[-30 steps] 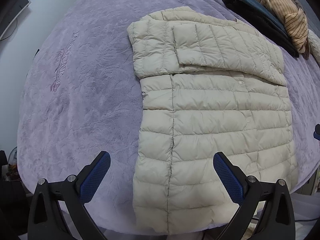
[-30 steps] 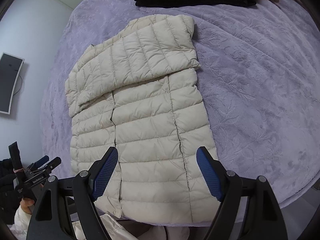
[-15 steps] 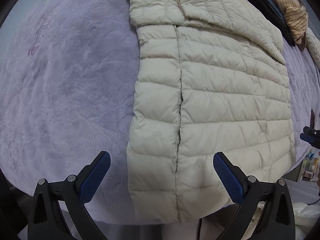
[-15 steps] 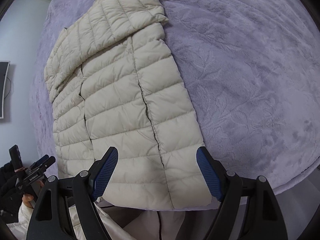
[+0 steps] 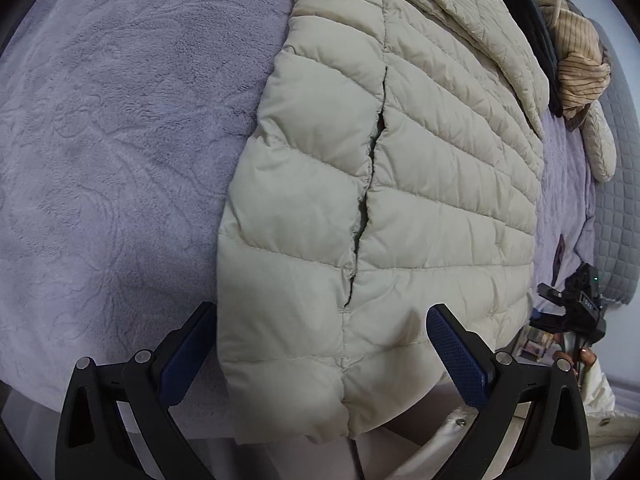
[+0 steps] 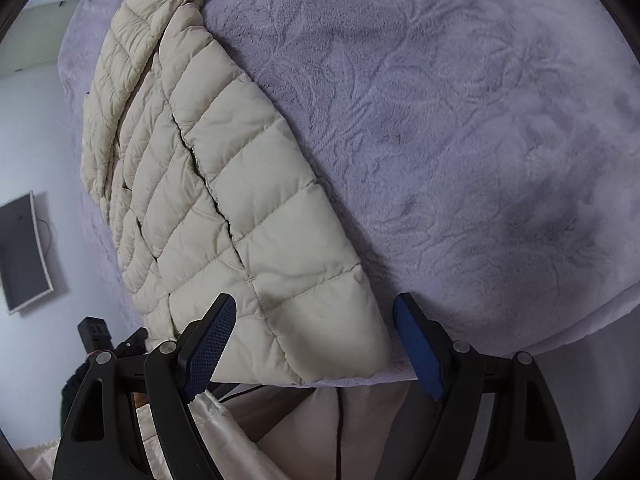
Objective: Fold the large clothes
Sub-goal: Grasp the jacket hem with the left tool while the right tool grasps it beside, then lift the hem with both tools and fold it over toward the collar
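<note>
A cream quilted down jacket (image 5: 420,168) lies flat on a purple bedspread (image 5: 120,140), its sleeves folded across the chest and its hem hanging over the near bed edge. My left gripper (image 5: 320,354) is open, its blue-padded fingers (image 5: 456,356) straddling the jacket's left hem corner. In the right wrist view the jacket (image 6: 248,208) runs away to the upper left. My right gripper (image 6: 314,346) is open, its fingers (image 6: 416,348) straddling the right hem corner. Neither gripper pinches the fabric.
Folded dark clothes (image 5: 536,20) and a tan striped garment (image 5: 580,68) lie at the bed's far right. A grey quilted cover (image 5: 616,200) lies to the right. A wall monitor (image 6: 24,252) hangs at the left. The bedspread (image 6: 460,140) spreads out right of the jacket.
Both grippers have come down and forward to the jacket's hem, so the two lower corners now sit between the open fingers. The jacket has not moved.
</note>
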### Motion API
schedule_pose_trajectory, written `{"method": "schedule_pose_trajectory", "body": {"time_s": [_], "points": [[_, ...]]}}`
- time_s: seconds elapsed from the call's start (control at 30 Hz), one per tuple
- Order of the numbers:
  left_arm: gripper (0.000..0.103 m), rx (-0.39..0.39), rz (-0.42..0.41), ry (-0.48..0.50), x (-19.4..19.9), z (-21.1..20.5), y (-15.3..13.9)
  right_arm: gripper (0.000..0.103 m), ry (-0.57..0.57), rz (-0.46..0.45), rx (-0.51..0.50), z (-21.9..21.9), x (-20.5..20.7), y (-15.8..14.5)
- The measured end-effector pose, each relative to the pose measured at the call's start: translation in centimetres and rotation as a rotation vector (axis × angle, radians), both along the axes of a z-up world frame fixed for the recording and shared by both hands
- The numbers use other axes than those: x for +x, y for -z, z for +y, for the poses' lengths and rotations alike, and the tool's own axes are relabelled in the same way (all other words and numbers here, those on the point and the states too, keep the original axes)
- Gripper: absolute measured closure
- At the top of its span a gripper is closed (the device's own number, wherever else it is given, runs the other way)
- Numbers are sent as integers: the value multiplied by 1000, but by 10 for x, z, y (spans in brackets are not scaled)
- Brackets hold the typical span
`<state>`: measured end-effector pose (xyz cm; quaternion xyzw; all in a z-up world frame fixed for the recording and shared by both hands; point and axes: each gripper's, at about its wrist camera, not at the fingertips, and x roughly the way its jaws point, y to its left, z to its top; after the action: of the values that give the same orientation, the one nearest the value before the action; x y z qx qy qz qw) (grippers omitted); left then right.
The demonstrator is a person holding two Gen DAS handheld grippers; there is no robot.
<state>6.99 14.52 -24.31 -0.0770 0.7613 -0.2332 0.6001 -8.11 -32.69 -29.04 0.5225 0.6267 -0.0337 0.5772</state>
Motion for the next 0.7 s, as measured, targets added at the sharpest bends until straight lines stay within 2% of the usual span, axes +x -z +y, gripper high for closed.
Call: {"method": "schedule_pose_trajectory", "body": {"time_s": [0.2,0.33,0.4,0.47,0.5,0.53,0.6,0.7], "points": [[0,-18,29,27,-9,-13,3,20,86,-48,109,9,-1,9],[14,2,21,62,-14,-20,0,20,109,-88,164,20,2,6],[29,3,22,77,-15,-26,0,20,115,-95,182,24,2,5],[56,8,31,93,-16,-24,-1,23,121,-102,188,30,5,5],[67,2,32,100,-16,-25,-1,37,119,-103,181,32,7,3],[83,-9,36,107,-15,-27,-2,61,116,-100,173,36,9,2],[89,-36,31,114,-13,-31,-6,87,114,-107,167,39,13,0],[90,-88,22,116,-8,-29,-20,89,90,-162,157,42,22,-11]]}}
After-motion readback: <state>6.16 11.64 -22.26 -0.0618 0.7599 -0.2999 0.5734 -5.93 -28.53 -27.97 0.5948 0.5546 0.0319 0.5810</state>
